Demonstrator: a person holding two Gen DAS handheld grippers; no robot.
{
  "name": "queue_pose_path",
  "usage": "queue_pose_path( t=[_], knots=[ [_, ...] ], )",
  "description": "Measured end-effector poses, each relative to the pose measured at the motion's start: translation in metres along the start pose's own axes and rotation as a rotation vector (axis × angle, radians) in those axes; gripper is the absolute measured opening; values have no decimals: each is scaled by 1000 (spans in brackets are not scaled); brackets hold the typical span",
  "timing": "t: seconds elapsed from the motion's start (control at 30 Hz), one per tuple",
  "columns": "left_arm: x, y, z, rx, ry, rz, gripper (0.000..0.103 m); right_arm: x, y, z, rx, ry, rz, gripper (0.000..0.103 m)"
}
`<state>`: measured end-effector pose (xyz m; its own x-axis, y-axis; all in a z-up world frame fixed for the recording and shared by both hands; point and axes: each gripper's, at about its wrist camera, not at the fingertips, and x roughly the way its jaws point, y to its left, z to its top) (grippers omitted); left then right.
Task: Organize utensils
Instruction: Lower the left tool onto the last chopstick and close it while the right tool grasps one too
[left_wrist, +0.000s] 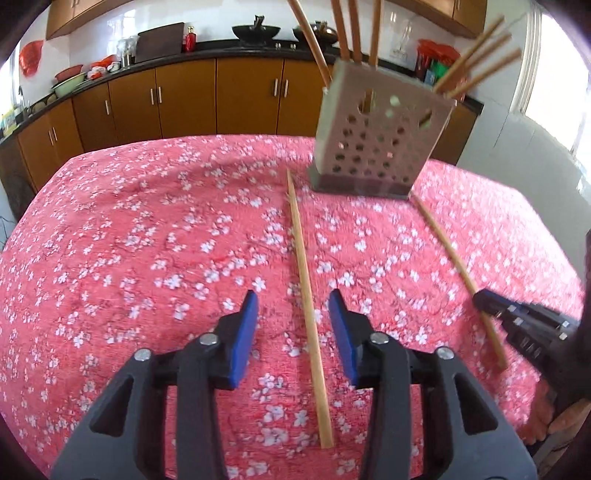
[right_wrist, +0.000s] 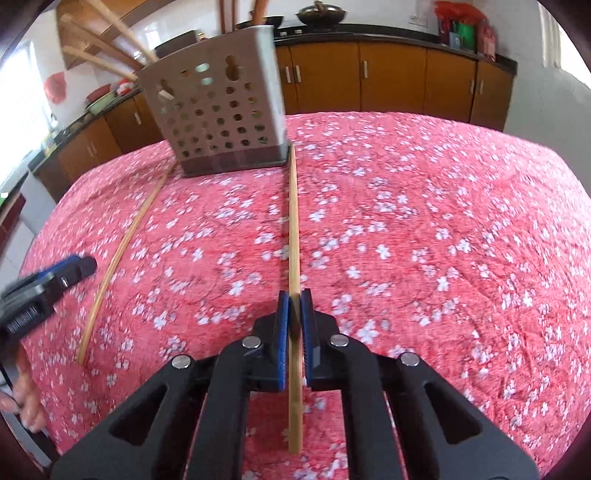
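Right gripper (right_wrist: 294, 301) clamped on right bamboo chopstick (right_wrist: 293, 236), gripping near its near end; long far end could swing, knock perforated grey metal utensil holder (right_wrist: 218, 114) at far side.

Left gripper (left_wrist: 291, 302) partly open, straddling left bamboo chopstick (left_wrist: 304, 295) lying on pink floral tablecloth (left_wrist: 129, 240), pads not touching; closing could roll stick aside.

- Left gripper (left_wrist: 291, 306): black plastic frame with triangular cut-outs, blue pads (left_wrist: 246, 332), four round silver screws at 12 o'clock of the frame.
- Right gripper (right_wrist: 294, 306): same black frame, blue pads (right_wrist: 283, 332), four silver screws.
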<state>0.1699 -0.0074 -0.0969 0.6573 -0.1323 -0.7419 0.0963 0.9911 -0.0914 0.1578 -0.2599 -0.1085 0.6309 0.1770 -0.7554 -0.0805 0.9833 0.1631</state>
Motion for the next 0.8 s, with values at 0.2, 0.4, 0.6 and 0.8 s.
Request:
queue_pose_path(
  t=[0.2,0.4,0.6,0.8],
  knots=[
    [17,-6,3,-5,34,48,13,-1,-9,4,17,-8,-31,8],
    [29,17,23,-44,39,110,7,7,-23,16,17,-27,-105,8],
    [41,54,38,-129,41,151,7,22,-35,40,37,-34,-160,8],
    [26,62,35,-150,-5,1,13,25,-38,46,42,-34,-148,8]
  ],
)
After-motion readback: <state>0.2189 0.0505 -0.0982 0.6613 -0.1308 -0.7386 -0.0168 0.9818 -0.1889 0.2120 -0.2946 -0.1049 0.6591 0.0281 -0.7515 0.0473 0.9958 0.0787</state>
